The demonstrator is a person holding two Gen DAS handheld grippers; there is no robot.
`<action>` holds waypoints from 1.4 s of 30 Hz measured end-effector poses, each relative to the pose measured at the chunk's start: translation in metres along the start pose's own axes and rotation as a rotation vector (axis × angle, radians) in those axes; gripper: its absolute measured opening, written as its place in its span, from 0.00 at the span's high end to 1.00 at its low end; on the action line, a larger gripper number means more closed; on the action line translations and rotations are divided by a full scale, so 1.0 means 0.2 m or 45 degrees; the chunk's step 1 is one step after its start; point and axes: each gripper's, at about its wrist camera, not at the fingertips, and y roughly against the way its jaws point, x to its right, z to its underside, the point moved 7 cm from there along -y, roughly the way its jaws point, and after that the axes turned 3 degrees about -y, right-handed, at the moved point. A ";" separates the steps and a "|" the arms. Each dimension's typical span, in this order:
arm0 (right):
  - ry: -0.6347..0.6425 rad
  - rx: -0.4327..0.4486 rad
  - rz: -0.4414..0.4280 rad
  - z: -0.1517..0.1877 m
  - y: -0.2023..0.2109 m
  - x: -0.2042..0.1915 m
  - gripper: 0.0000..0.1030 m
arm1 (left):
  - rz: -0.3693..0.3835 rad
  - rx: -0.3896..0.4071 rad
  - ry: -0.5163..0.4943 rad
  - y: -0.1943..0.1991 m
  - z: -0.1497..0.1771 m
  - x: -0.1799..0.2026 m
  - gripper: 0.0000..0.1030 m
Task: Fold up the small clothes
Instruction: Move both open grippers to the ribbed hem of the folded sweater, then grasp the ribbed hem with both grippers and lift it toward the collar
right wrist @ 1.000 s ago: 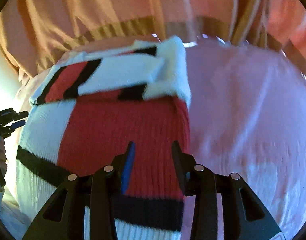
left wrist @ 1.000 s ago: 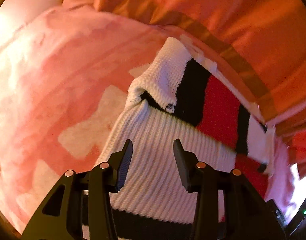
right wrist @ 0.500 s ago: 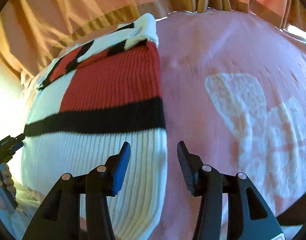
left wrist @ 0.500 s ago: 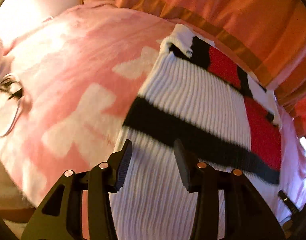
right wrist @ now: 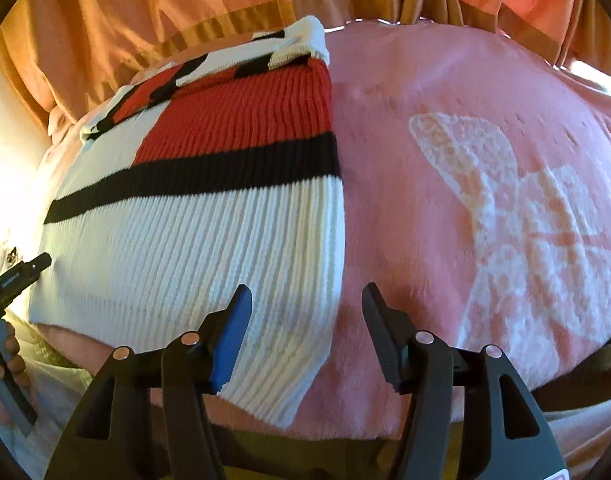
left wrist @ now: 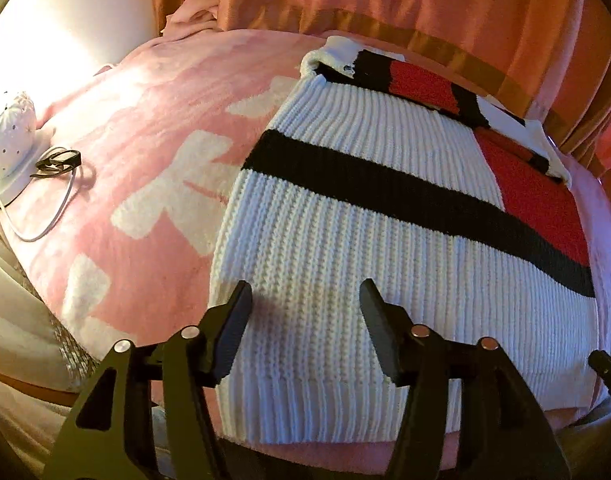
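Your left gripper (left wrist: pixel 305 312) and right gripper (right wrist: pixel 305 316) hover over the sweater's (left wrist: pixel 345 220) near hem, jaws opening, empty. The sweater lies flat on the pink blanket (right wrist: pixel 485 160), sleeves folded across its far end. Grab only one knit layer, or snag the blanket, and the fold could drag crooked.

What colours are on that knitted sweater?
White ribbed knit sweater with black stripes and red blocks; clearest in left wrist view.
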 end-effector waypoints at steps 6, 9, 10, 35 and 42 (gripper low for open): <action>-0.003 -0.011 0.007 0.06 -0.01 -0.01 0.41 | 0.022 0.059 0.089 0.07 0.02 -0.05 0.41; 0.002 -0.008 0.013 0.08 0.00 -0.02 0.39 | 0.025 0.064 0.169 0.08 0.03 -0.11 0.37; 0.001 -0.007 0.012 0.08 0.00 -0.02 0.39 | 0.027 0.049 0.187 0.07 0.04 -0.13 0.36; -0.012 0.170 -0.252 -0.04 0.24 -0.14 0.93 | 0.325 0.023 0.181 0.22 -0.01 -0.04 0.86; 0.001 0.178 -0.243 0.05 0.48 -0.03 0.94 | 0.404 -0.012 0.093 0.45 0.12 -0.02 0.97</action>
